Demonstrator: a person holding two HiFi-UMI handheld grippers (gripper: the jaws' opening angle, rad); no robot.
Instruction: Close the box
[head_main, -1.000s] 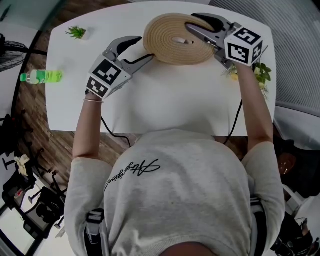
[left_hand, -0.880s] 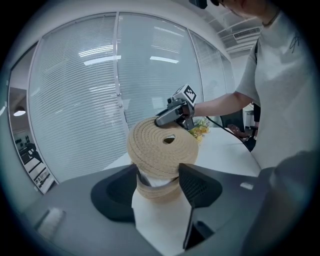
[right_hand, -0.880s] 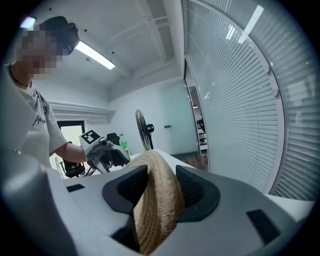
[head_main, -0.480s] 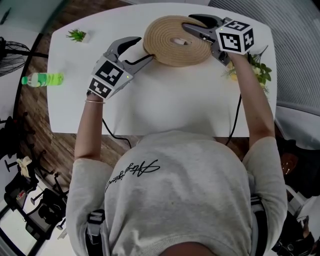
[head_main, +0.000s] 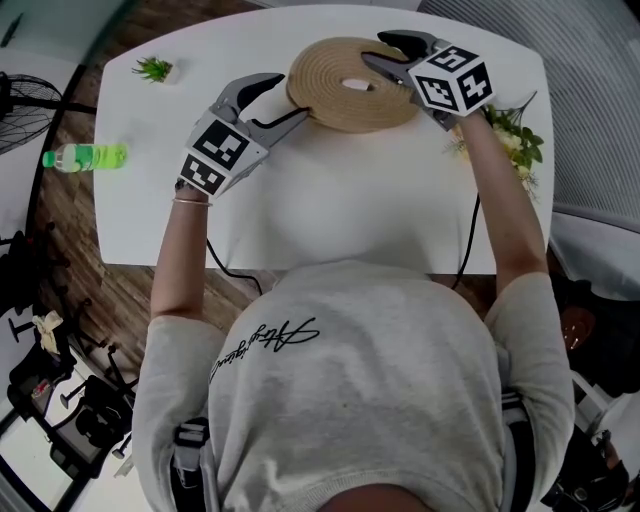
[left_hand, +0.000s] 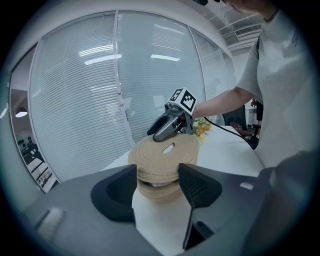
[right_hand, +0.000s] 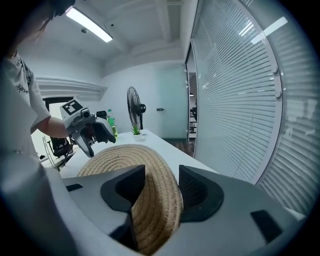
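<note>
A round woven rope box stands at the far middle of the white table. Its flat rope lid lies on top, slightly off-centre, and a dark slit shows under the lid. My right gripper reaches in from the right, and its jaws are opening. The lid's rim still fills the space between them, as the right gripper view shows. My left gripper is open at the box's left side. In the left gripper view the box sits just beyond its fingertips.
A green bottle lies off the table's left edge. A small potted plant stands at the far left corner and a bunch of flowers at the right edge. Cables hang over the near edge. A fan stands beyond the table.
My right gripper has shifted left and slightly away, and the lid has settled more squarely over the box. The left gripper has stayed put.
</note>
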